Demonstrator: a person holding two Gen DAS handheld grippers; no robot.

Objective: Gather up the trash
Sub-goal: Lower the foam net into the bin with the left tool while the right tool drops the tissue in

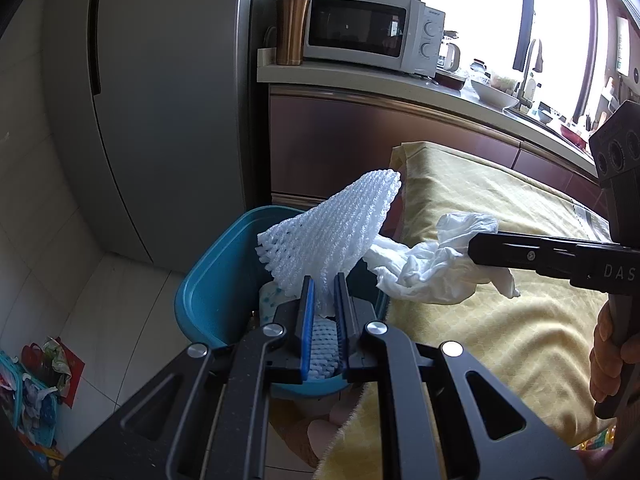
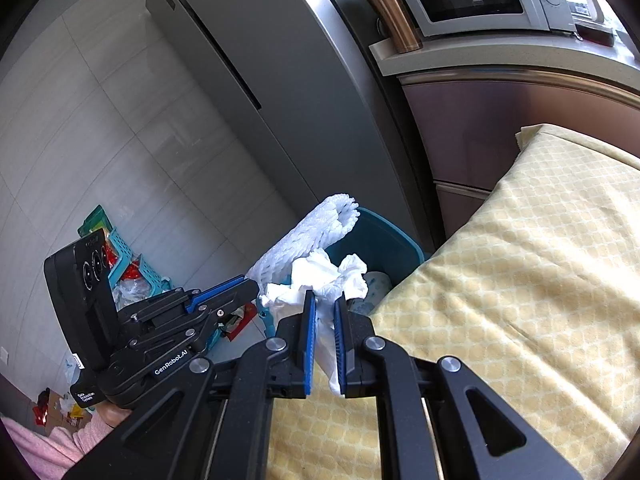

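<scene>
Foam net sleeve [image 1: 336,232], white and meshy, pinched in left hand-held gripper [image 1: 325,292] over blue bin [image 1: 212,292]; right hand-held gripper [image 2: 325,316] pinches crumpled white tissue [image 2: 320,280] beside it.

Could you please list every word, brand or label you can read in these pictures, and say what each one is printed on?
"GenRobot.AI": on the body of the left claw, seen from the right wrist.
"DAS", cut off by the frame edge: on the arm of the right claw, seen from the left wrist.
Small white label lower on the left unit: too small to read surely.
Brand above the microwave dials: too blurred.
</scene>
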